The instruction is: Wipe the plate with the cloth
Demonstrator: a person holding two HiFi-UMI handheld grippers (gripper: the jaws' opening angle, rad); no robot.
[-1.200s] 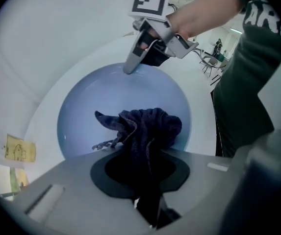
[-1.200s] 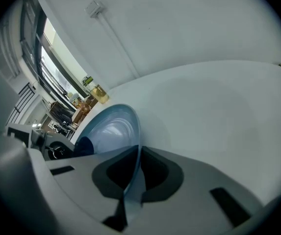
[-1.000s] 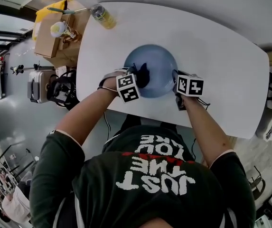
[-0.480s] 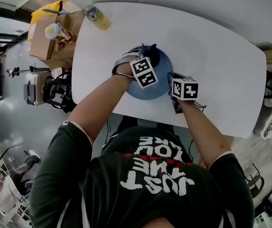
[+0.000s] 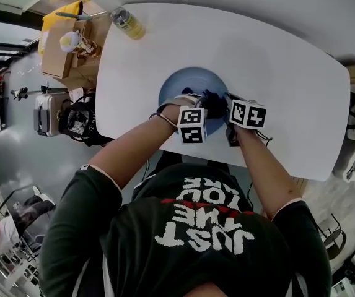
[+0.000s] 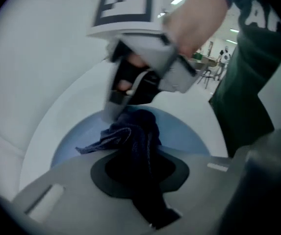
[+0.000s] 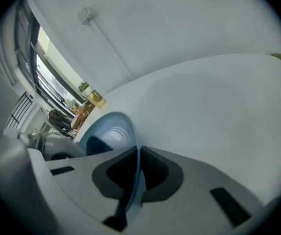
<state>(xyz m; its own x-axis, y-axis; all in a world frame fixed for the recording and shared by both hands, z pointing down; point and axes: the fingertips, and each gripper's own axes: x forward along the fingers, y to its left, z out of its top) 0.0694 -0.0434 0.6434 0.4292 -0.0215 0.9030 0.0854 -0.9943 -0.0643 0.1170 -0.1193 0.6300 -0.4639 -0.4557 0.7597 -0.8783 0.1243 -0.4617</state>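
One round blue plate; left tongs pinch crumpled dark navy cloth on it, right tongs clamp its right rim.

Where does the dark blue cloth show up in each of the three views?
Head view: dark blue cloth at centre, on the near right part of the light blue round plate.
Left gripper view: centre, clamped in the left gripper, draped onto the plate.
Right gripper view: probably the dark patch at lower left, inside the plate.
Shared landmark: the plate.
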